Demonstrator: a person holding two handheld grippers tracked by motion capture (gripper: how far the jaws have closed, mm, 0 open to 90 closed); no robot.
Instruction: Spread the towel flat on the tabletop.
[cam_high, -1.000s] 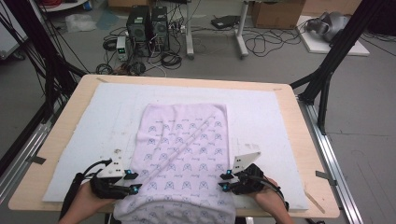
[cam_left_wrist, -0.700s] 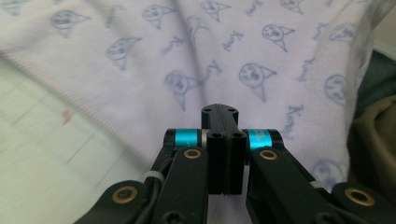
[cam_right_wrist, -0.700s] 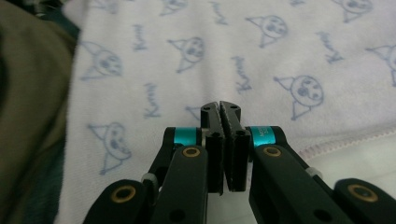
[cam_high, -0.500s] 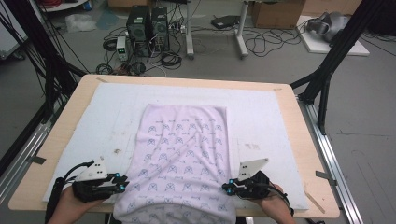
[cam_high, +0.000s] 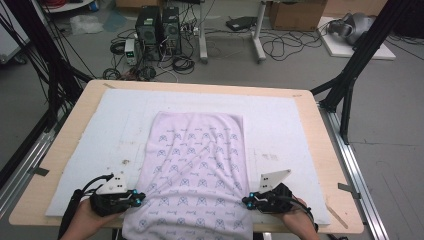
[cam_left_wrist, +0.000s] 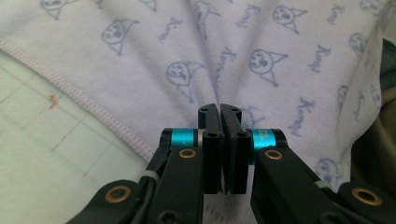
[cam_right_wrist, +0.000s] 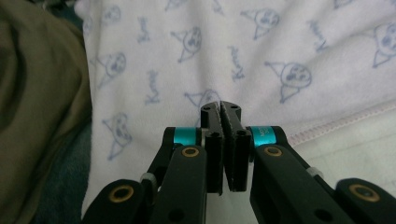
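Where it lies flat, pale lilac towel (cam_high: 197, 165), blue cartoon faces, stitched hem.

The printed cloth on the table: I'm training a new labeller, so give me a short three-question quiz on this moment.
1. True or false: the printed cloth lies folded into a small square at the far edge of the white mat.
2. Which edge of the cloth hangs over the table? A) far B) near C) none
3. Fill in: the jaws of the left gripper and the right gripper are both ____.

Key: 1. False, it lies spread out flat down the middle. 2. B. 3. Shut, each at a side edge of the cloth, though whether fabric is pinched cannot be told.
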